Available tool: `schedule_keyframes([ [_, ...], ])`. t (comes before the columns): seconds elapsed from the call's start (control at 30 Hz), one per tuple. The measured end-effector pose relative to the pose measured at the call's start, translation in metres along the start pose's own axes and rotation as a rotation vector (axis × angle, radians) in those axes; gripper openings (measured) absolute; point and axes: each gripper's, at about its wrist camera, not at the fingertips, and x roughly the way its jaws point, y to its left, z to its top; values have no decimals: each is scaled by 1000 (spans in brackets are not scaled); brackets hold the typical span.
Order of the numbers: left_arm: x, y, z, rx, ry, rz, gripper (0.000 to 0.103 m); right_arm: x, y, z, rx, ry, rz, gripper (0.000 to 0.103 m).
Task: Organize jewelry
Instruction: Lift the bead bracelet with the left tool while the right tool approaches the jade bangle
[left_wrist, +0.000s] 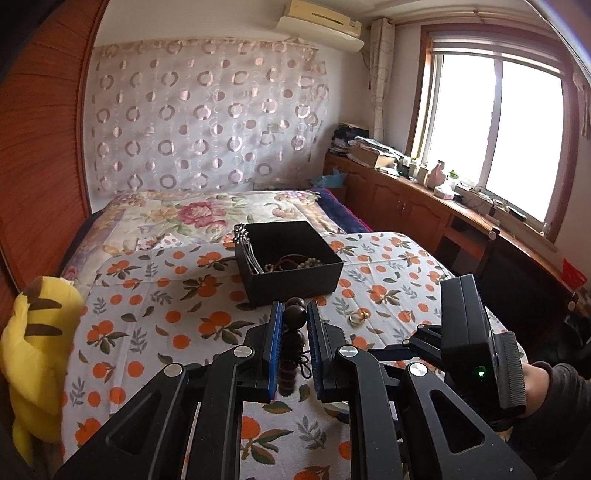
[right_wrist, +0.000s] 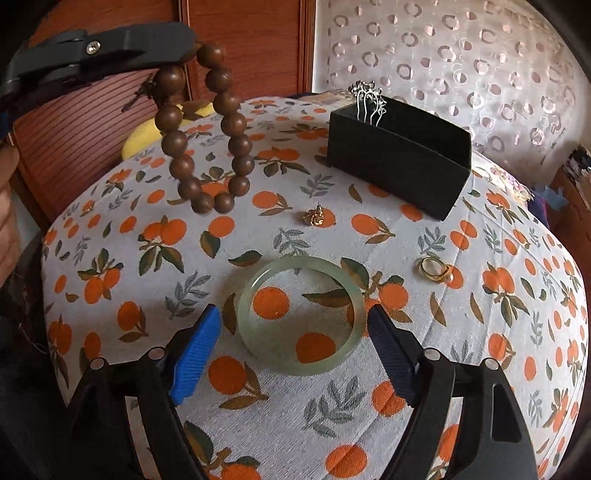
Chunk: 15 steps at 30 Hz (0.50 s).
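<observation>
I had the left hand-held gripper (left_wrist: 291, 325) pinching the bead bracelet (right_wrist: 207, 129), lifted clear of the cloth-covered surface (right_wrist: 480, 350) and short of the black box (left_wrist: 288, 258), so I judged the step as carrying beads to the box; next it needed to get over the open top before letting go. The bead loop hung long axis vertical, bottom pointing down at the cloth. My right hand-held gripper (right_wrist: 295, 347) was spread wide, straddling the jade bangle (right_wrist: 299, 314), which lay flat, untouched, ready for a squeeze.
</observation>
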Motion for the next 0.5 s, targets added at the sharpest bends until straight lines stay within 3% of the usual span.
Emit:
schedule_keyframes([
  [0.13,1,4,1,-4,4,16,12,2,-2,0,-2,-1,-1,82],
  [0.2,2,6,0,-4,7,25,12,3,-4,2,-3,-12,-4,75],
  [0.5,10,15,6,-1,15,58,12,-5,-11,2,18,-54,-33,74],
])
